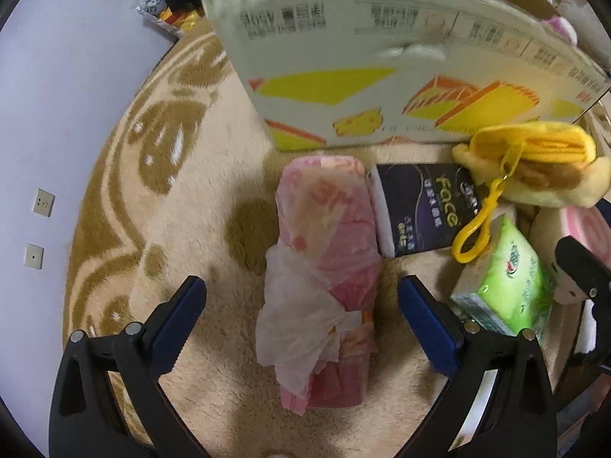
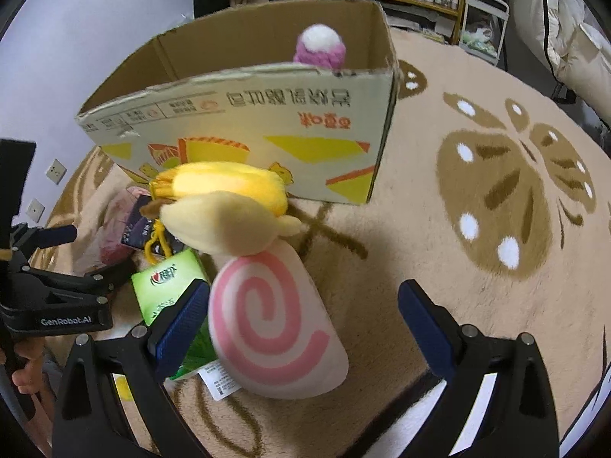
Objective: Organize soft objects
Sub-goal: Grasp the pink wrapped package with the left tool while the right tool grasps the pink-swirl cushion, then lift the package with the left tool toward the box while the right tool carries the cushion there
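Beige patterned rug (image 2: 477, 198), cardboard box (image 2: 267, 129)

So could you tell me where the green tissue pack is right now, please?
The green tissue pack lies on the rug, right of the left gripper in its view, beside the dark tissue pack and the pink spiral plush.

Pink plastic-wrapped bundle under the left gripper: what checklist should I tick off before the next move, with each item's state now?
1. Left gripper jaws wide open: ok.
2. Pink plastic-wrapped bundle lies between the jaws: ok.
3. Nothing lying on the bundle: ok; the dark tissue pack sits beside it.
4. Cardboard box open at the top: ok; a purple-and-white plush is already inside.
5. Right gripper open at the pink swirl plush: ok.
6. Room left in the box: cannot tell.
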Motion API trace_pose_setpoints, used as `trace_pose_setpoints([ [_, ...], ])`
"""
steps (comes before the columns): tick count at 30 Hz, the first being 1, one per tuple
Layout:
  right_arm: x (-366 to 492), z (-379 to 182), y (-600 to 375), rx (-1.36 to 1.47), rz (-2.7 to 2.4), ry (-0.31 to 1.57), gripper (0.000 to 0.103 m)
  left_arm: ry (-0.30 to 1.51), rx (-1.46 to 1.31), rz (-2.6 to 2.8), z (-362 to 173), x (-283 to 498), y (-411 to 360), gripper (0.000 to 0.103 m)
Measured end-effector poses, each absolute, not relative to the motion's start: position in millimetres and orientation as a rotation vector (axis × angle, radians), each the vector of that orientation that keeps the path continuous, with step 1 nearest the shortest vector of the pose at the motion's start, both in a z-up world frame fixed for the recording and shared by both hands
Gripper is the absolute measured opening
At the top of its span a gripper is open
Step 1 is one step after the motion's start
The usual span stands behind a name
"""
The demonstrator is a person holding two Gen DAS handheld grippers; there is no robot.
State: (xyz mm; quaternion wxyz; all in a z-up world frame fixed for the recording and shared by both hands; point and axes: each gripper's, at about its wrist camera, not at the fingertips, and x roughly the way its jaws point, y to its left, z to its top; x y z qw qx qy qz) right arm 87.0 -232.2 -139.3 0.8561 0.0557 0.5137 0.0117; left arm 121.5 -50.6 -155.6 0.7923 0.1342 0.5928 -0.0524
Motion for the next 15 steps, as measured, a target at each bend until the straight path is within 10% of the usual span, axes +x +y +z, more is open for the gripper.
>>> trace_pose_setpoints([
  [10,86.4,-142.9,-240.7,0.148,0.034,1.094,0.1,1.306,0.154,-0.189,-157.3,116.0,-43.8,0.058],
  [15,87.0,-145.7,-237.9,0.165,0.074,1.12,0.079,1.308,0.125,-0.18,-156.4,113.8,-39.1,0.045],
])
